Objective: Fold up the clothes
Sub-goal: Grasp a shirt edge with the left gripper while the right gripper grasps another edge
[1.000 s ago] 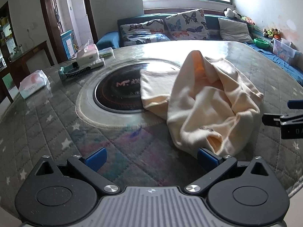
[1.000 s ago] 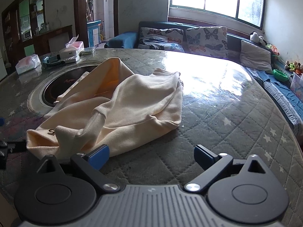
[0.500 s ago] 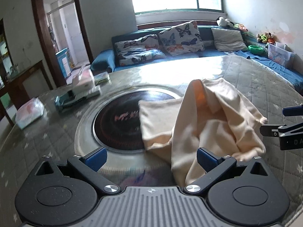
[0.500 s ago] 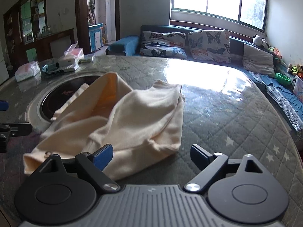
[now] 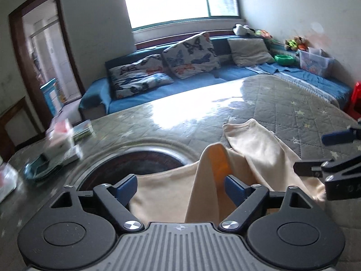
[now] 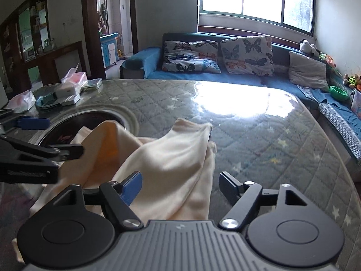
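Note:
A cream garment [image 5: 255,155] with an orange lining lies crumpled on the quilted round table [image 5: 282,103]. It also shows in the right wrist view [image 6: 171,158]. My left gripper [image 5: 180,188] is open, its blue fingers spread over the garment's near folds. My right gripper [image 6: 180,186] is open too, with cloth lying between its fingers. Each gripper shows at the edge of the other's view: the right one [image 5: 325,153] and the left one [image 6: 49,135]. Neither pinches the cloth.
A dark round hotplate [image 5: 144,162] is sunk in the table's middle, partly under the garment. Tissue boxes and small items [image 6: 67,90] sit at the table's far left. A blue sofa with butterfly cushions [image 6: 216,54] runs behind the table.
Both grippers have moved forward over the garment and tilted up, and now stand close together. The cloth now lies between the fingers of each. Both stay open.

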The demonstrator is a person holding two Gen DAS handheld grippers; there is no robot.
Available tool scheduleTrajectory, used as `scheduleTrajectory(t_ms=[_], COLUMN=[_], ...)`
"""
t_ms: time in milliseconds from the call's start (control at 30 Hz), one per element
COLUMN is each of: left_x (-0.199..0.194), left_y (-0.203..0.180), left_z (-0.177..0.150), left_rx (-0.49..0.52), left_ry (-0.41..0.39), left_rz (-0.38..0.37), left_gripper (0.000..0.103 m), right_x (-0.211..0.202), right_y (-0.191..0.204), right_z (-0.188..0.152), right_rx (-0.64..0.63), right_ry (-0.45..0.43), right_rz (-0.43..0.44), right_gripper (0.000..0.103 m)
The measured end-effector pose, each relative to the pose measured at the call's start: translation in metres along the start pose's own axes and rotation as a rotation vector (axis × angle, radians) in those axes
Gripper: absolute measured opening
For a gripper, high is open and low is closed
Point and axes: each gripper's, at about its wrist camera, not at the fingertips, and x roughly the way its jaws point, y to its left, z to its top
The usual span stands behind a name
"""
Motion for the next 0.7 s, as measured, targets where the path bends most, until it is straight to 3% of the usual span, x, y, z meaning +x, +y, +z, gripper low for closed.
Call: scheduleTrajectory(t_ms=[33,133,200,267,433,533,700], left_x=[0.007,0.024,0.032,0.036,0.021,0.009,-0.002], left_y=[-0.002,-0.003,0.000,0.004,0.032,0.047,0.065], left_z=[0.001,0.002,0.000,-0.003,-0.013,-0.019,-0.027], left_rx=[0.005,-0.004,-0.017,-0.035,-0.137,-0.172,-0.216], left_ry=[0.006,0.027,0.041,0.049,0.020,0.004,0.004], left_rz=[-0.017,-0.083,-0.106,-0.117,-0.083,-0.044,-0.031], left_gripper=[0.076,0.049,0.016,0.007,0.005,0.005,0.006], right_x=[0.003,0.013,0.022,0.032,0.056,0.082,0.125], right_y=[-0.002,-0.006,-0.009,-0.011,-0.007,-0.003,0.006], right_z=[0.004,0.014,0.021,0.030,0.045,0.058,0.072], right_rx=[0.002,0.012,0.021,0.028,-0.005,-0.005,-0.007], right_ry=[0.000,0.000,0.003,0.009,0.018,0.033,0.074], right_rz=[-0.001,-0.004,-0.003,0.003,0.008,0.030,0.043], right_gripper=[0.076,0.073,0.071,0.068,0.064,0.053,0.044])
